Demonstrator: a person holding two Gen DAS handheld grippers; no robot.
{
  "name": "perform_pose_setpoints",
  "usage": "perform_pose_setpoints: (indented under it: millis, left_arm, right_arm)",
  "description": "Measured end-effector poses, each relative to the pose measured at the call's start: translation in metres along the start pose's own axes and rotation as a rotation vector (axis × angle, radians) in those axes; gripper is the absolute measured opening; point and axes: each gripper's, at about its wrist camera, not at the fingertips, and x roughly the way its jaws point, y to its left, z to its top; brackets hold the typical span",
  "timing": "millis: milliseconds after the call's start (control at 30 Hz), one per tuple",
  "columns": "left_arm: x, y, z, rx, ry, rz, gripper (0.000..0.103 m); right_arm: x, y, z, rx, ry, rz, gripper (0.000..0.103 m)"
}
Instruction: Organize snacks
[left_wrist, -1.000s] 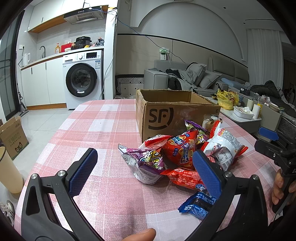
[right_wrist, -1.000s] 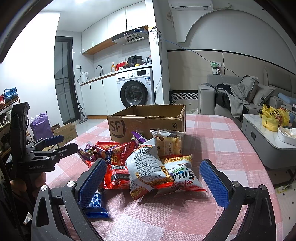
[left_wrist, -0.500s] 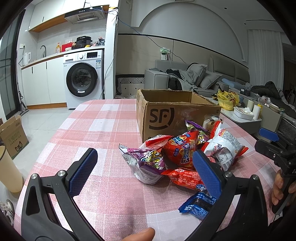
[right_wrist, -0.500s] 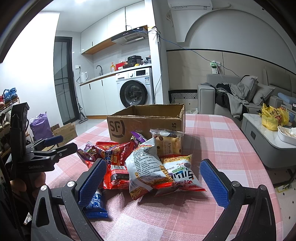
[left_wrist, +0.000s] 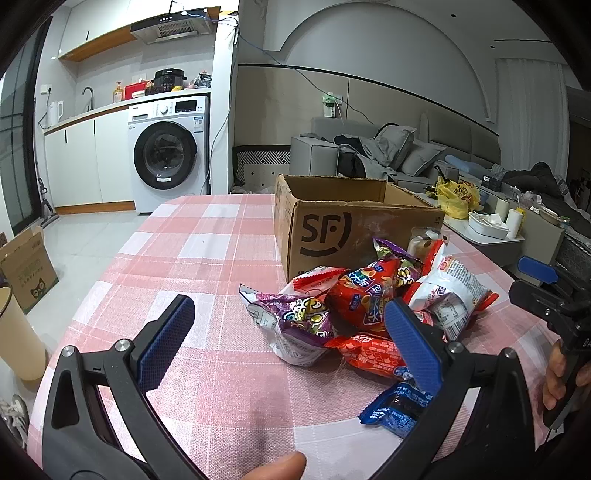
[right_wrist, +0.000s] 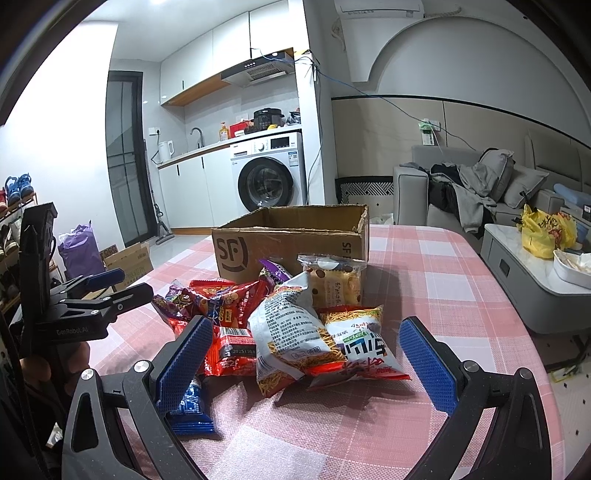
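A pile of snack packets lies on the pink checked tablecloth (left_wrist: 207, 236) before an open cardboard box (left_wrist: 343, 229) (right_wrist: 291, 240). In the left wrist view a purple packet (left_wrist: 295, 321), red packets (left_wrist: 362, 295) and a small blue packet (left_wrist: 399, 406) show. The right wrist view has a white noodle packet (right_wrist: 291, 332), a second noodle packet (right_wrist: 358, 343), a clear-topped biscuit bag (right_wrist: 336, 277) and the blue packet (right_wrist: 188, 402). My left gripper (left_wrist: 288, 332) is open, just short of the purple packet. My right gripper (right_wrist: 306, 354) is open, its fingers either side of the noodle packets, holding nothing.
A grey sofa (left_wrist: 399, 155) and a low side table with a yellow bag (right_wrist: 546, 232) stand to the right. A washing machine (left_wrist: 166, 151) is at the back. On the floor at the left stand a cardboard box (left_wrist: 26, 266) and a cream bin (left_wrist: 18, 336).
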Motion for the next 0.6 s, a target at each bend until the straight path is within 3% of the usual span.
perform_pose_setpoints:
  millis: [267, 600]
  left_arm:
    - [0.006, 0.004, 0.000, -0.031, 0.026, -0.001, 0.102]
    - [0.019, 0.006, 0.004, -0.002, 0.105, 0.008, 0.102]
  right_arm:
    - [0.007, -0.001, 0.000, 0.005, 0.046, -0.011, 0.103]
    - [0.030, 0.001, 0.005, -0.008, 0.168, 0.000, 0.103]
